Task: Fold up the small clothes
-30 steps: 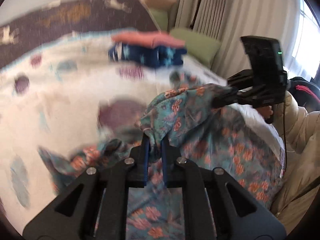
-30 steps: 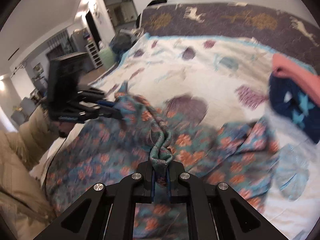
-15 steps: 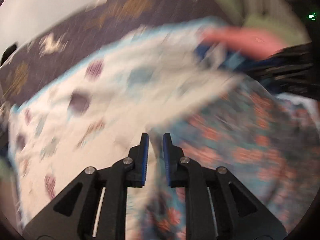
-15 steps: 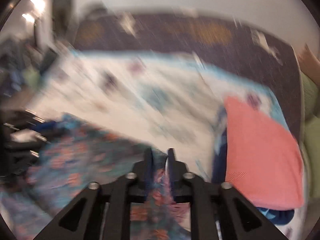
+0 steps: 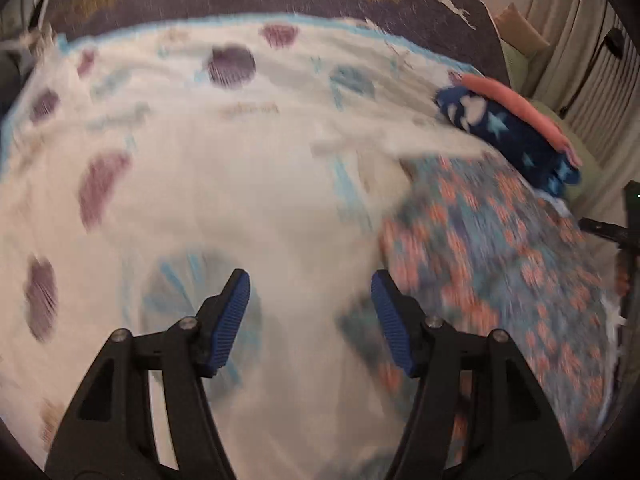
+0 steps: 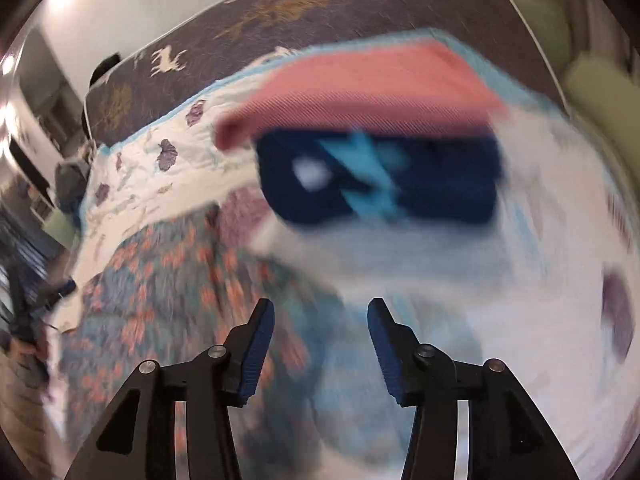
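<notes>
Now both the left gripper point(image 5: 310, 322) and right gripper point(image 6: 321, 347) have just been opening, nothing between the pads. The floral garment point(image 5: 500, 248) lies flat on the bedspread point(image 5: 208, 184), just beside the stack of 2 folded clothes point(image 6: 372, 132). Judged thin, limp and light: pinch at an outer hem corner.

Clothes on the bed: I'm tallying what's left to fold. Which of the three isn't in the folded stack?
The teal floral garment. It lies spread on the quilt, while the folded pink piece sits atop the navy star-print one.
</notes>
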Available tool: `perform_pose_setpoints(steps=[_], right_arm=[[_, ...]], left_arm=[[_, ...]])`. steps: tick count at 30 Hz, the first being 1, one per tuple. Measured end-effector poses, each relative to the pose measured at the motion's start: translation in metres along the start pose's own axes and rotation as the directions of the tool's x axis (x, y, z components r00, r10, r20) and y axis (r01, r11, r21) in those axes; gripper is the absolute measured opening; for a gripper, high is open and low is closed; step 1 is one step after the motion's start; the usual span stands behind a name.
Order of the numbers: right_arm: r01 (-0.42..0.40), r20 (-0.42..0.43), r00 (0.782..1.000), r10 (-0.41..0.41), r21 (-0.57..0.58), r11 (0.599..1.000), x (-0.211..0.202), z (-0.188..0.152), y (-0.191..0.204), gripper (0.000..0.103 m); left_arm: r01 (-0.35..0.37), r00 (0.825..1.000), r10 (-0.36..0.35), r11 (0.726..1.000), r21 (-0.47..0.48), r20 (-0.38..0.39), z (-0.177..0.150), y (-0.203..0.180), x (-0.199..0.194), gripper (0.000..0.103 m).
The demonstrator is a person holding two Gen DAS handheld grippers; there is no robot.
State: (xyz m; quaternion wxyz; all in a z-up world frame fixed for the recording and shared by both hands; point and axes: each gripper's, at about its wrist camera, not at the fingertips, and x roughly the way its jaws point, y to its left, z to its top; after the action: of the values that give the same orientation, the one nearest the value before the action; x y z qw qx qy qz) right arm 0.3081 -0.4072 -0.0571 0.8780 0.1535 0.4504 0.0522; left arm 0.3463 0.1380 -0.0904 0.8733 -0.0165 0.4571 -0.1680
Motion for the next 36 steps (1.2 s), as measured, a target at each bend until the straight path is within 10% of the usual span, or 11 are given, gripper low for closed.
perform_pose_setpoints(steps=[7,10,12,14,19,24,28,36], right_arm=[[-0.244,-0.051,0.966,0.252,0.131,0.961,0.021,-0.018,-0.005,0.052],[-0.245,-0.062,0.965,0.256,0.152,0.958,0.044,-0.012,0.008,0.046],[-0.203,-0.036,0.977,0.211,0.159,0.966,0.05,-0.008,0.017,0.007],[-0.168,0.0,0.985,0.171,0.171,0.971,0.044,-0.007,0.024,0.006],[0.05,0.095,0.994,-0.053,0.029,0.998,0.006,-0.011,0.04,0.006],[0.078,-0.033,0.996,-0.077,0.009,0.997,0.039,-0.018,0.037,0.016],[-0.071,0.024,0.997,0.068,0.148,0.986,0.013,-0.029,0.015,0.039],[-0.135,0.016,0.991,0.134,0.159,0.978,-0.03,-0.066,-0.012,0.048]], left_arm=[[0.083,0.997,-0.082,0.991,-0.108,0.009,-0.017,-0.005,0.022,0.059],[0.209,0.978,-0.21,0.962,-0.176,0.013,-0.008,-0.01,0.028,0.004],[0.117,0.993,-0.116,0.983,-0.141,0.018,-0.003,-0.026,0.029,0.004],[-0.01,0.998,0.02,0.989,-0.146,0.065,0.001,-0.034,0.016,0.004],[-0.258,0.942,0.276,0.959,-0.115,0.19,0.012,-0.025,-0.027,0.0],[0.008,0.998,0.009,0.971,-0.24,0.069,-0.01,0.0,-0.007,0.003],[0.119,0.993,-0.121,0.96,-0.253,0.006,-0.038,-0.008,0.002,0.041],[0.305,0.95,-0.311,0.909,-0.283,0.023,-0.038,-0.035,0.013,0.041]])
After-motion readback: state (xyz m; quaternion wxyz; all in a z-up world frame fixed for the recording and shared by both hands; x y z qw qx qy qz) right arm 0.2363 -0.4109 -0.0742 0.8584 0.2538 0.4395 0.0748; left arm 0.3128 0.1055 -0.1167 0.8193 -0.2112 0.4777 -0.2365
